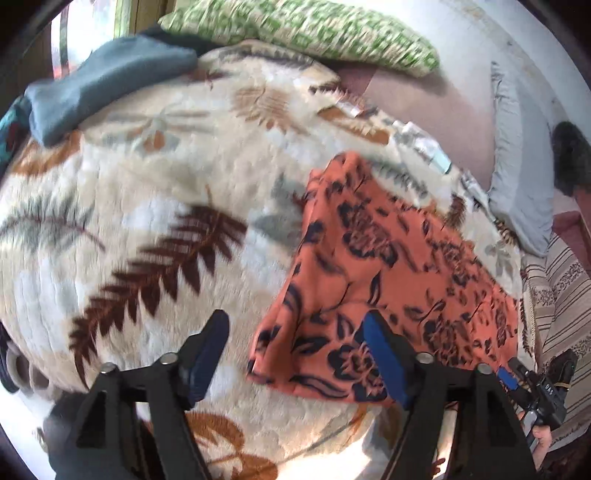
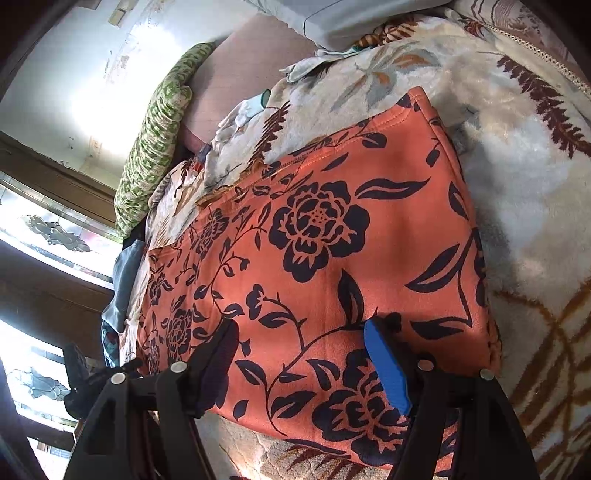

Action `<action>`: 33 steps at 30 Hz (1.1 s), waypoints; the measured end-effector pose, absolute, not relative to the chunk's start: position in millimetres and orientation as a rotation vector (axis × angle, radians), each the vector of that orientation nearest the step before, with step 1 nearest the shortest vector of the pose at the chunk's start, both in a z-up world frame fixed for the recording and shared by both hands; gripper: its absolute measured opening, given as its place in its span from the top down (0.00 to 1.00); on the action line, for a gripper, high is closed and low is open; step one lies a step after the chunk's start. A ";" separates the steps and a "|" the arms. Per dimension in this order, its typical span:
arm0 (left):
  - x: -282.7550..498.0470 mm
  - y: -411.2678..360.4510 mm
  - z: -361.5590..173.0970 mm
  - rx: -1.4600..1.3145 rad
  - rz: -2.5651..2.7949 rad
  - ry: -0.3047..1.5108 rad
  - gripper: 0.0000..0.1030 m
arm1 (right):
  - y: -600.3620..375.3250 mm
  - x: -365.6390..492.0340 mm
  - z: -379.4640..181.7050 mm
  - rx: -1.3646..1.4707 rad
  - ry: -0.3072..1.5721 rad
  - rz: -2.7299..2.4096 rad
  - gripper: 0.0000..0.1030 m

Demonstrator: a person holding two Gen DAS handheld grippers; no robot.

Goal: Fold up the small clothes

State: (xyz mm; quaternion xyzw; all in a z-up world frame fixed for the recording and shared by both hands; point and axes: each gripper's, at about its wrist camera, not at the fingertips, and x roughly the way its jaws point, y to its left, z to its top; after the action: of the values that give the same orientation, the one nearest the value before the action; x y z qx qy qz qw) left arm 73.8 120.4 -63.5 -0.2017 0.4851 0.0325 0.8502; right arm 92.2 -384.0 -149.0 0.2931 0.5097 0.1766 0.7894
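My left fingers (image 1: 295,354) stand spread wide with nothing pinched; the near corner of the orange floral garment (image 1: 384,280) lies between them, one blue pad (image 1: 384,363) over the cloth, the other over the fleece leaf-print blanket (image 1: 147,206). My right fingers (image 2: 301,363) are also spread and released, hovering over the garment's near edge (image 2: 332,258), which lies folded flat on the blanket (image 2: 517,184) on the bed. A blue-grey folded cloth (image 1: 107,85) sits at the blanket's far edge, well apart, near a green patterned pillow (image 1: 303,29). On the other gripper's body (image 1: 546,391), low in the left view, small white letters look like "DAS", though too tiny to be sure.
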 end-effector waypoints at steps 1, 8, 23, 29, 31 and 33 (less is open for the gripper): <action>86.5 121.8 -56.7 -0.404 0.054 0.991 0.15 | -384.6 92.3 -149.3 0.635 1.096 0.381 0.28; 204.6 123.1 -81.1 -0.432 -0.053 1.037 0.15 | -379.9 86.2 -147.5 0.602 1.064 0.384 0.27; 244.2 148.3 -142.5 -0.615 -0.003 1.169 0.85 | -381.2 77.1 -151.7 0.613 1.016 0.410 0.27; 224.7 114.6 -89.5 -0.342 0.077 1.040 0.63 | -381.1 82.4 -151.1 0.632 1.045 0.413 0.25; 208.1 105.7 -69.9 -0.274 0.098 0.986 0.37 | -382.2 85.4 -150.2 0.644 1.062 0.411 0.25; 187.8 97.0 -51.0 -0.219 0.090 0.928 0.32 | -381.3 89.8 -145.4 0.639 1.097 0.401 0.26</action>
State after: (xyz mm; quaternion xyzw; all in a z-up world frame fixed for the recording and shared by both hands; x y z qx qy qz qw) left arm 187.8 97.0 -51.0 -0.1053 0.4464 0.0432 0.8876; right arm 89.8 -381.3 -145.4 0.2965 0.5091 0.1862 0.7863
